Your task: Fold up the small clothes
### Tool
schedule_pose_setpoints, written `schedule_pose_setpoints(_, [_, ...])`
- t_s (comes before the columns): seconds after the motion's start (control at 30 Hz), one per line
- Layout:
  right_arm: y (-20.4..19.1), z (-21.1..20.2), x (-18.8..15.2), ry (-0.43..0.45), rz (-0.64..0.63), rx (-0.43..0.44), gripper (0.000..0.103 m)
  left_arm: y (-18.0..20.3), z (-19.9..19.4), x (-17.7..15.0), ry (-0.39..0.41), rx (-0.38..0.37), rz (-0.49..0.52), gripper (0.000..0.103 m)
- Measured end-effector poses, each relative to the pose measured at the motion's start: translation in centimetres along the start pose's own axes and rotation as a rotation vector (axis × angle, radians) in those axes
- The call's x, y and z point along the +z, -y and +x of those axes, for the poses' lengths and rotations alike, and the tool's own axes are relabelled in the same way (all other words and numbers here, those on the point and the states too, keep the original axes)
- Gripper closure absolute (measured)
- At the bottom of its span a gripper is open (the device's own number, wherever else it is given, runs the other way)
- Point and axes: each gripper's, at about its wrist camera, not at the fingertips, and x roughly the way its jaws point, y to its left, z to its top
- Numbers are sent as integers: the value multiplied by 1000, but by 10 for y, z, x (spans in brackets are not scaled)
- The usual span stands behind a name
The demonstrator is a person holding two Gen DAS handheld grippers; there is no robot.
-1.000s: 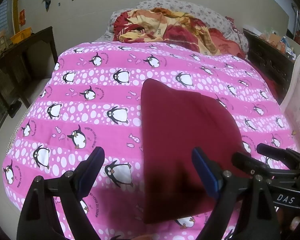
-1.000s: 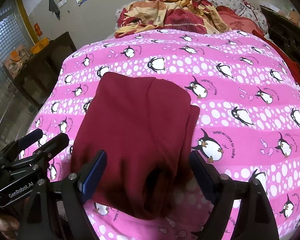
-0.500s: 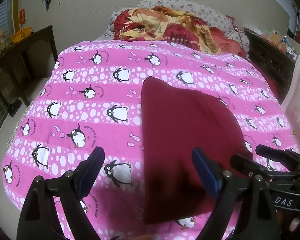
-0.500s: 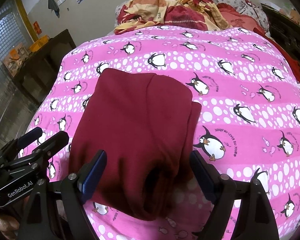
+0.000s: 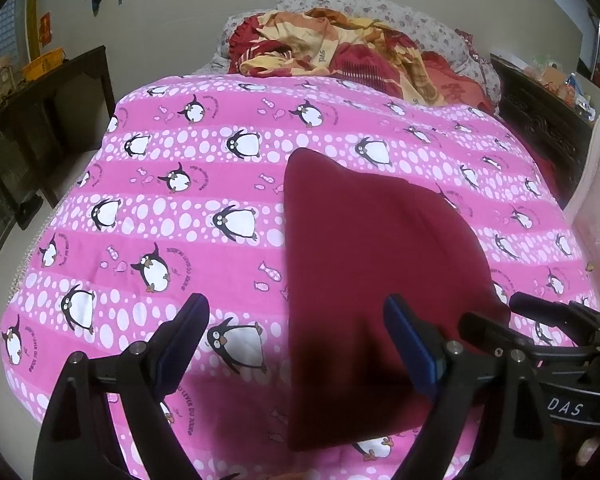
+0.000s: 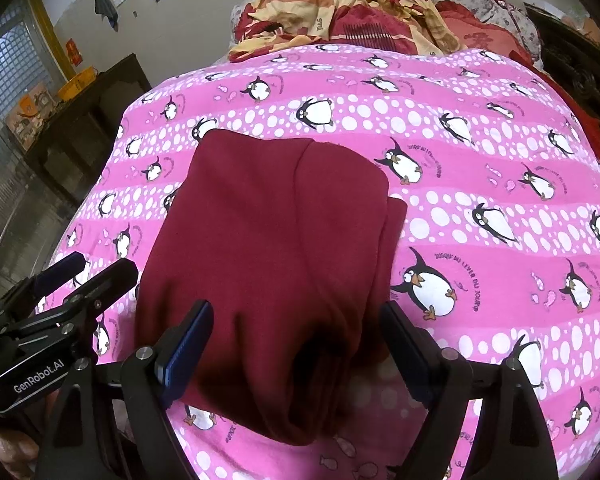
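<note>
Maroon garment (image 6: 268, 248) folded, lying near bedspread's (image 5: 204, 192) front edge; left gripper (image 5: 296, 344) and right gripper (image 6: 296, 344) fingers apart, empty.

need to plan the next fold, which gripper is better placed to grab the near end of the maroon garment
Right. The right gripper is open with the maroon garment centred between its fingers. The left gripper straddles only its left edge, mostly over the penguin bedspread.

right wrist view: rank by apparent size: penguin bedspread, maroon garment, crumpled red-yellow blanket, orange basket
1. penguin bedspread
2. maroon garment
3. crumpled red-yellow blanket, farther from the camera, so its rank is unsure
4. orange basket, far off
</note>
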Motion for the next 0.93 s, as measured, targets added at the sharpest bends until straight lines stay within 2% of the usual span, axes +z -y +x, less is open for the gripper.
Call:
schedule_pose_setpoints(0.7, [-2,6,1,-21,0,2,14,-1,6,-1,-3,3,-4,15])
schedule_pose_setpoints(0.93, [6,10,3,-30,12,-2,14,-13,11,2,2,17,-20,15])
